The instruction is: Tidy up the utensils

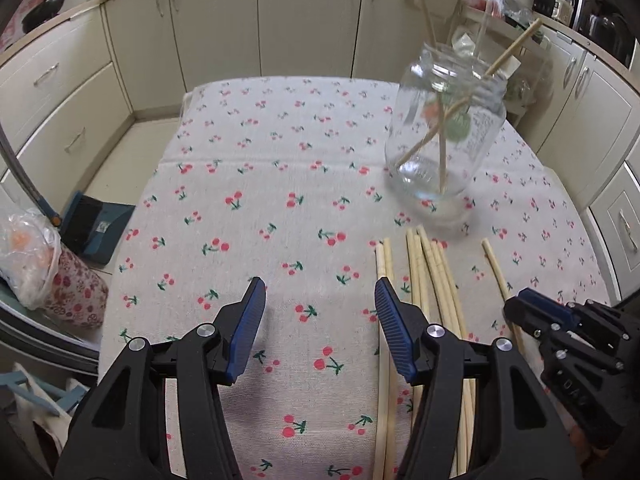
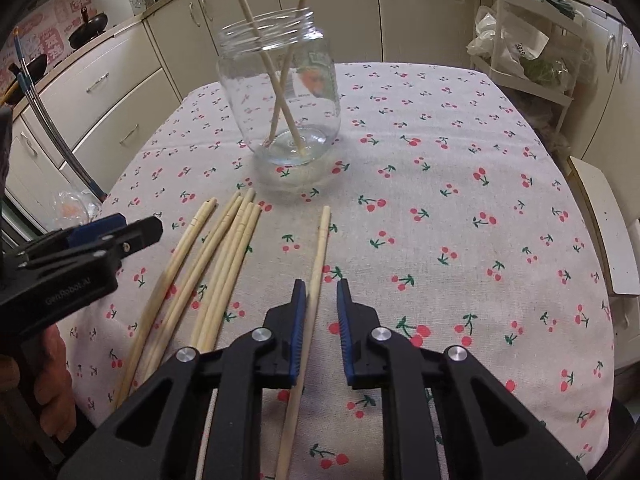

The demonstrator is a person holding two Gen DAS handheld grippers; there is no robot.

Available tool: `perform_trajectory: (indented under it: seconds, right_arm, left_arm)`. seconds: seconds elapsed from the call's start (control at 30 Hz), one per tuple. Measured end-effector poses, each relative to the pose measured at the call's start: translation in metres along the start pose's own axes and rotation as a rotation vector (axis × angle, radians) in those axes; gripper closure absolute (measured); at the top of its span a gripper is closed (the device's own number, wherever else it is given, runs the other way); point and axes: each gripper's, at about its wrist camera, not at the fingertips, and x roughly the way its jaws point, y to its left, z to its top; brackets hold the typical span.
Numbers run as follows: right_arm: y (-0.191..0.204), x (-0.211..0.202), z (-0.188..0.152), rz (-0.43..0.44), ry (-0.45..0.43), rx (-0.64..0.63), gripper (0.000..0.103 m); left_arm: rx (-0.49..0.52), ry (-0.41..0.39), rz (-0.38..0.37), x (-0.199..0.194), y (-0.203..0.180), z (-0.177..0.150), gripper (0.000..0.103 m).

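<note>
A clear glass jar (image 1: 444,132) (image 2: 280,100) stands on the cherry-print tablecloth (image 1: 280,208) with two wooden chopsticks leaning in it. Several loose chopsticks (image 1: 424,276) (image 2: 224,248) lie side by side in front of the jar. One chopstick (image 2: 320,248) (image 1: 498,272) lies apart to their right. My right gripper (image 2: 321,286) (image 1: 520,308) straddles it: the chopstick rests against the left pad, with a gap to the right pad. My left gripper (image 1: 320,292) (image 2: 120,236) stands open over bare cloth, its right finger above the leftmost loose chopsticks.
Cream kitchen cabinets (image 1: 280,20) run behind the table. A white trolley with bags (image 2: 520,40) stands at the far right. Left of the table, on the floor, are a blue dustpan (image 1: 96,224) and a floral bin with a plastic bag (image 1: 60,280).
</note>
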Motion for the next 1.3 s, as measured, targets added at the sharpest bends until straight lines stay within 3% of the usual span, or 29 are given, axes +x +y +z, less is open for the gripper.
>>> perform_trajectory:
  seconds: [0.37,0.57,0.73,0.8,0.97,1.2,1.3]
  right_arm:
    - [-0.004,0.002,0.002,0.034,0.0,0.038,0.086]
    - [-0.004,0.004,0.005,0.039,0.002,0.031,0.086]
    - [0.0,0.006,0.008,0.024,0.014,-0.001,0.086]
    - [0.001,0.006,0.009,0.017,0.024,-0.016,0.091]
    - [-0.007,0.008,0.014,0.053,0.066,0.013,0.091]
    - [0.004,0.011,0.015,0.002,0.06,-0.054,0.092]
    - [0.0,0.011,0.015,0.021,0.063,-0.028,0.096]
  left_arm:
    - [0.084,0.039,0.029,0.01,-0.019,-0.001,0.053]
    - [0.129,0.067,0.027,0.012,-0.032,-0.004,0.069]
    - [0.127,0.1,-0.024,0.015,-0.035,0.004,0.098]
    - [0.118,0.119,-0.052,0.017,-0.033,0.008,0.098]
    - [0.052,0.17,-0.146,0.017,-0.018,0.012,0.098]
    - [0.114,0.2,-0.114,0.02,-0.027,0.016,0.097]
    - [0.118,0.21,-0.114,0.021,-0.029,0.019,0.098]
